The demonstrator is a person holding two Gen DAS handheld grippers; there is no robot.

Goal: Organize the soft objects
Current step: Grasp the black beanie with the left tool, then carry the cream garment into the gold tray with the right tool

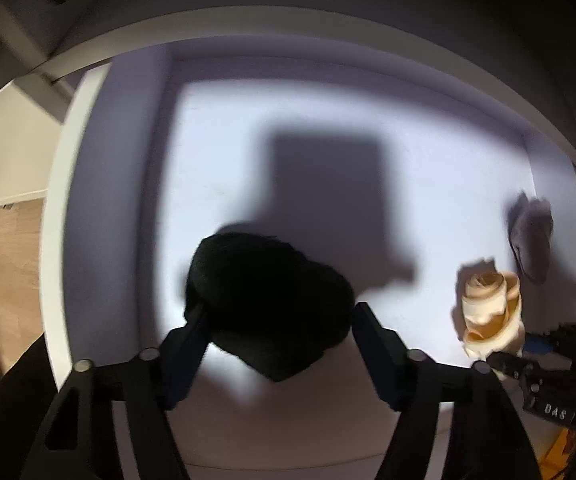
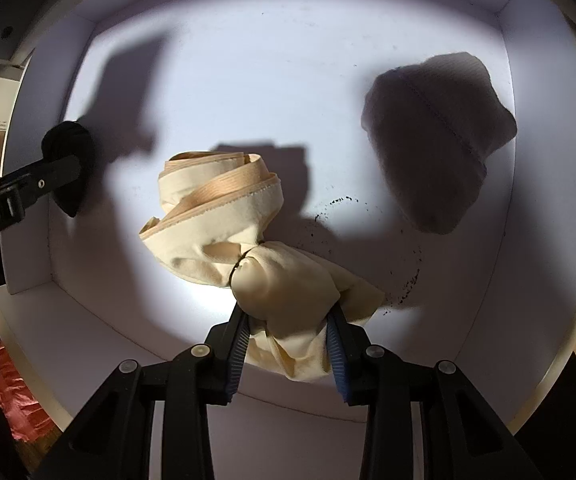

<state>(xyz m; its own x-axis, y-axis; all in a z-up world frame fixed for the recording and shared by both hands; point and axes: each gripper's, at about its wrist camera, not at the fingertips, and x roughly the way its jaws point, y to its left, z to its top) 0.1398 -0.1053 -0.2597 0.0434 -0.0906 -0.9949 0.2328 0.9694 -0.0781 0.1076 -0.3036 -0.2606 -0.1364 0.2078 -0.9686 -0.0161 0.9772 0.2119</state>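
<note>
Placing step: right gripper [image 2: 288,330] fingers clamp the cream cloth bundle [image 2: 247,248] inside the white drawer [image 2: 544,184], left gripper [image 1: 277,320] fingers bracket the black bundle [image 1: 267,300], contact unclear; next, lower and let go.

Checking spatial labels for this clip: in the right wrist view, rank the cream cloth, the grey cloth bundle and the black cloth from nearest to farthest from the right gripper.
1. cream cloth: pinched in the right gripper jaws, centre.
2. grey cloth bundle: upper right, lying apart on the white drawer floor.
3. black cloth: far left, at the left gripper.

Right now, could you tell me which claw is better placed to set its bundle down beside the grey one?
Right. The right claw grips the cream bundle beside the grey bundle; the left claw, with the black bundle, is farther off.
</note>
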